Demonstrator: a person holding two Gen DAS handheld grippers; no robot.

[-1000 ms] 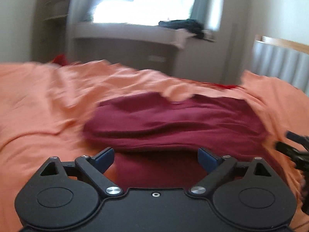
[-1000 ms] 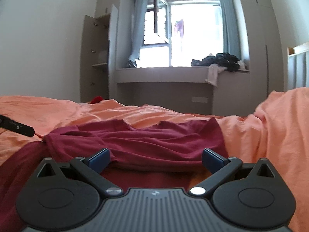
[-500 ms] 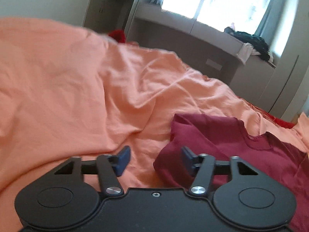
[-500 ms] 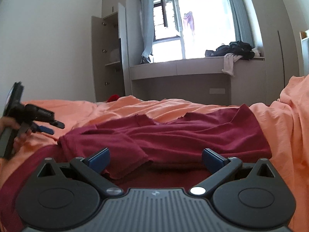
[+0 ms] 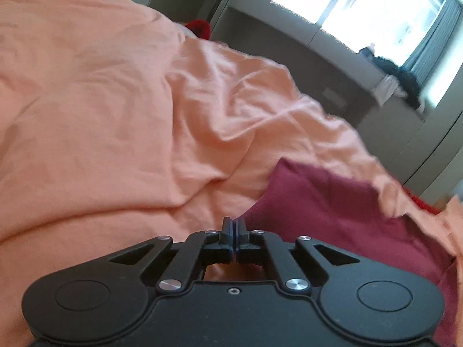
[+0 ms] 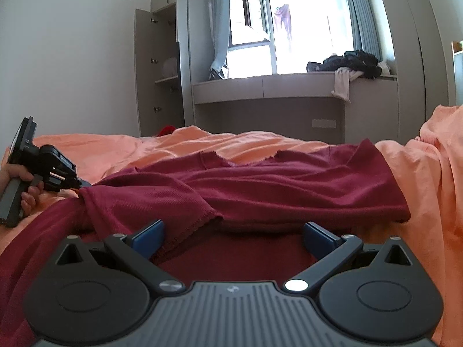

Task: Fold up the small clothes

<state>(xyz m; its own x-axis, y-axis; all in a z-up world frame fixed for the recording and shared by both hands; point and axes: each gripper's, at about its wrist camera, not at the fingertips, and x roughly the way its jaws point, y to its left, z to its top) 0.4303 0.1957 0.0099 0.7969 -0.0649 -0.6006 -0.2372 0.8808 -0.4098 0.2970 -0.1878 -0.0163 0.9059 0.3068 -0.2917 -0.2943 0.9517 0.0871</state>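
A dark red shirt (image 6: 289,185) lies partly folded on the orange bed sheet (image 6: 101,147), one sleeve laid over its body. In the right wrist view my left gripper (image 6: 84,184) sits at the shirt's left edge, held by a person's hand (image 6: 20,179), and the cloth rises to its tip. In the left wrist view that gripper (image 5: 233,225) has its jaws pressed together against the edge of the shirt (image 5: 332,211). My right gripper (image 6: 234,235) stands open low over the shirt's near part. The sleeve hem lies between its blue fingers (image 6: 149,235), untouched.
Rumpled orange sheet (image 5: 101,115) spreads to the left and rises in a fold at the right (image 6: 434,159). Beyond the bed stand a window bench with a pile of dark clothes (image 6: 353,62) and an open wardrobe (image 6: 165,72). A small red item (image 6: 167,129) lies at the bed's far edge.
My left gripper swung from the shirt's near middle to its left edge, rolled, and its jaws went from wide open to shut. The right gripper dipped slightly and stayed open.
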